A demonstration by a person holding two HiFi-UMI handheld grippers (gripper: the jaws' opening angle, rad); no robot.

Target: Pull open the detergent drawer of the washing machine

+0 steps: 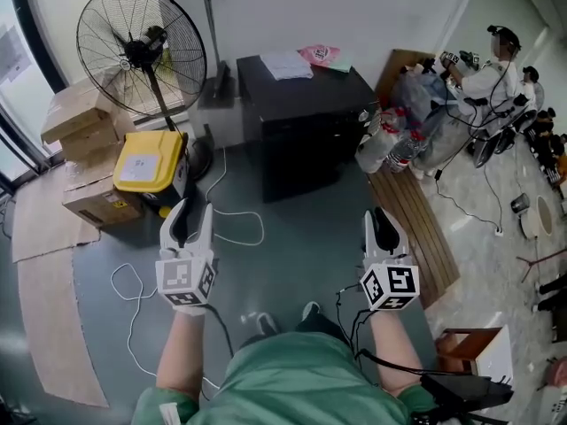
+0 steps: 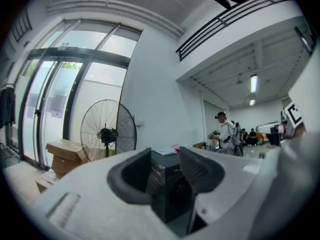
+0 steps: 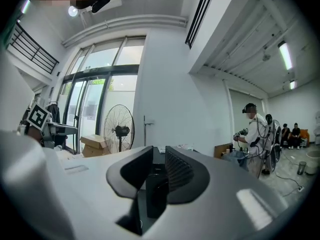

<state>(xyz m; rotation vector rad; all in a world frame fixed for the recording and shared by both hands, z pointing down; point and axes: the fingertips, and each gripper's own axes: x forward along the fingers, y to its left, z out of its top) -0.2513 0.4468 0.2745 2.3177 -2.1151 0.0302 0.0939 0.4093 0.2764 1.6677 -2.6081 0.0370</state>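
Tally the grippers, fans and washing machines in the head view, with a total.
Grippers: 2 (left gripper, right gripper)
Fan: 1
Washing machine: 1
Total: 4

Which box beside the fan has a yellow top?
The box at the foot of the fan; the cardboard boxes left of it are plain brown.

No legible words or numbers anywhere. White label [image 1: 139,168] on yellow lid [image 1: 168,145]: print too small. Cardboard box [image 1: 90,204] mark: unreadable. Plain square marker patterns on left gripper [image 1: 190,209] and right gripper [image 1: 383,216] cubes.
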